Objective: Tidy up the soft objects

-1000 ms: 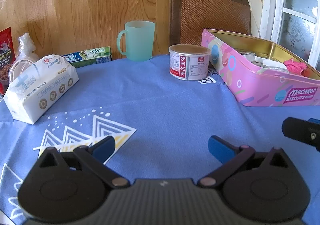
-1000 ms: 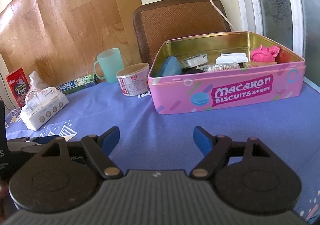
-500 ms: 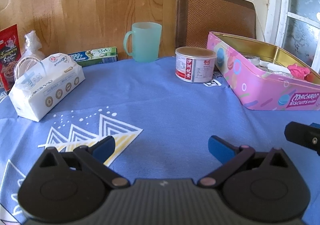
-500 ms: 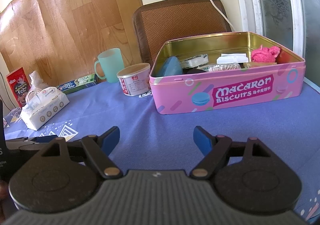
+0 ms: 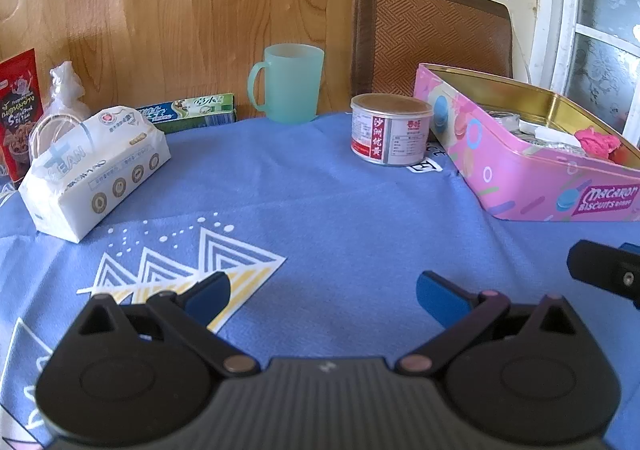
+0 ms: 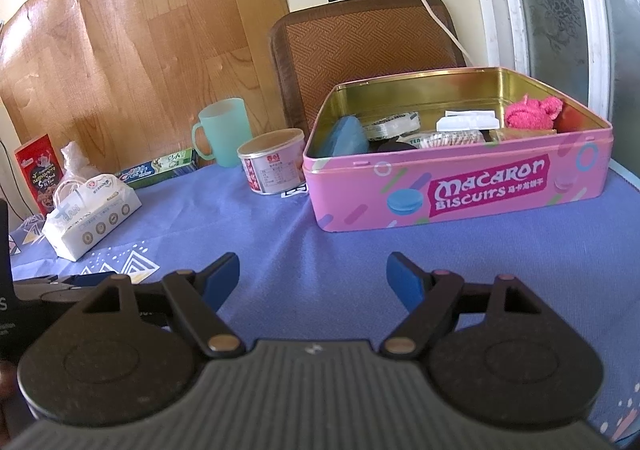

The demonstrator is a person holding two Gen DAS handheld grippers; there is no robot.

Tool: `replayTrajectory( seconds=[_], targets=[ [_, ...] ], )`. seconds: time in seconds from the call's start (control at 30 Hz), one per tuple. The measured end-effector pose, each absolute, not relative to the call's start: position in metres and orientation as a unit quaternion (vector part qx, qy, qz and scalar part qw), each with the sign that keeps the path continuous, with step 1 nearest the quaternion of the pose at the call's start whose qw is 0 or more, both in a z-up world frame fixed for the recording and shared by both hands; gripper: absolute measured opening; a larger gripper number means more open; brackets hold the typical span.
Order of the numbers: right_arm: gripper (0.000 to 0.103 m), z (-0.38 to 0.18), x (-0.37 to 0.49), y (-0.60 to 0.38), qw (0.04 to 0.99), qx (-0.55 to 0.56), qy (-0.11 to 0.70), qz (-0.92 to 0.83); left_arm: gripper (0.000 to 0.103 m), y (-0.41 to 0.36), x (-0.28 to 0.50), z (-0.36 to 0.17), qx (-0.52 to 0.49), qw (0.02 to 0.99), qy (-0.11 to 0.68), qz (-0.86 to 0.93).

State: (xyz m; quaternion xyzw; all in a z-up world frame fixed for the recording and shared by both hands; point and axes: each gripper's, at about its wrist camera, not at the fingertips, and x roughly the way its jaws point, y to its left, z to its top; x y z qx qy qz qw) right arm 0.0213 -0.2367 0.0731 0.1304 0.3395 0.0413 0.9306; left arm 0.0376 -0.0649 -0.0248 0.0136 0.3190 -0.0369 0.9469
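Note:
A pink biscuit tin [image 6: 472, 185] stands open on the blue cloth, holding a pink fluffy piece [image 6: 532, 111], a blue soft pad [image 6: 348, 135] and some small packets. The same tin [image 5: 520, 169] sits at the right of the left wrist view. A white tissue pack [image 5: 92, 165] lies at the left, also seen as the tissue pack [image 6: 90, 217] from the right wrist. My left gripper [image 5: 322, 294] hovers low over the cloth, open, nothing between its fingers. My right gripper [image 6: 314, 278] is open too, empty, short of the tin.
A teal mug [image 5: 288, 87], a toothpaste box [image 5: 186, 111] and a round can [image 5: 390, 133] stand along the back. A red snack packet [image 5: 18, 113] and a plastic bag [image 5: 64, 89] sit far left. A woven chair back [image 6: 360, 53] rises behind the tin.
In the left wrist view everything has slid slightly rightward and down; the gripper's aim shifted a little to the left. Right wrist view is nearly unchanged. Both jaws kept their width.

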Motion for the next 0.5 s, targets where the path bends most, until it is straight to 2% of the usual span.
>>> replayTrajectory(
  seconds=[0.5],
  targets=[
    [0.083, 0.0726, 0.0209, -0.2364, 0.931, 0.131, 0.339, 0.041, 0.103, -0.0637, 0.0362, -0.0234, 0.024, 0.949, 0.314, -0.027]
  ],
)
